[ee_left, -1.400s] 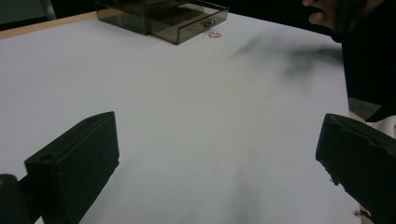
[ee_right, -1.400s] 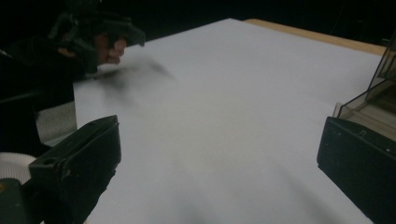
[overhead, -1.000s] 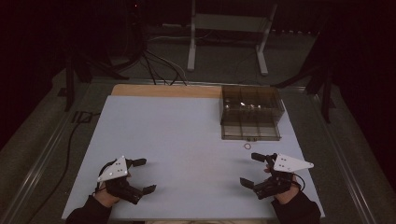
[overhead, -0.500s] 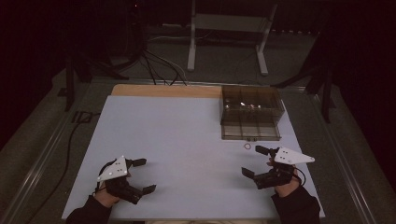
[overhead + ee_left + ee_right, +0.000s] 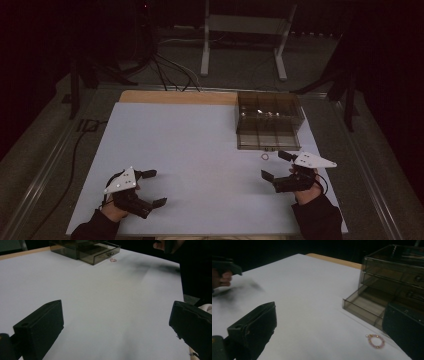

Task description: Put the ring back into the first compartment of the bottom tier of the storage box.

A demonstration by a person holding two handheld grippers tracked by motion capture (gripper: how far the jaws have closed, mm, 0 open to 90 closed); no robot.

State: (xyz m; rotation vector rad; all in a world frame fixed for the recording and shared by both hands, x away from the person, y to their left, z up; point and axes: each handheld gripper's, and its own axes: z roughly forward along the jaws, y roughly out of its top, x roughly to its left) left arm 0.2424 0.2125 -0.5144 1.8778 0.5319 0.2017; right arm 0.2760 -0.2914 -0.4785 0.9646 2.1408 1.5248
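Observation:
A small pink beaded ring (image 5: 264,156) lies on the white sheet just in front of a smoky clear drawer box (image 5: 269,120). The box's bottom drawer (image 5: 364,307) is pulled out. My right gripper (image 5: 275,165) is open, its far jaw close beside the ring and nothing between the jaws. In the right gripper view the ring (image 5: 376,341) sits low, near the right jaw of that gripper (image 5: 329,327). My left gripper (image 5: 155,187) rests open near the front left edge. The left gripper view shows its jaws (image 5: 117,322) wide apart over bare sheet, with the ring (image 5: 113,260) far off.
The white sheet (image 5: 200,150) covers most of a wooden table, with a strip of wood (image 5: 175,96) bare at the back. Small items lie in the box's upper drawers. Cables and a metal stand are on the floor beyond the table.
My right gripper has moved forward and slightly right, toward the ring. The left gripper has stayed where it was.

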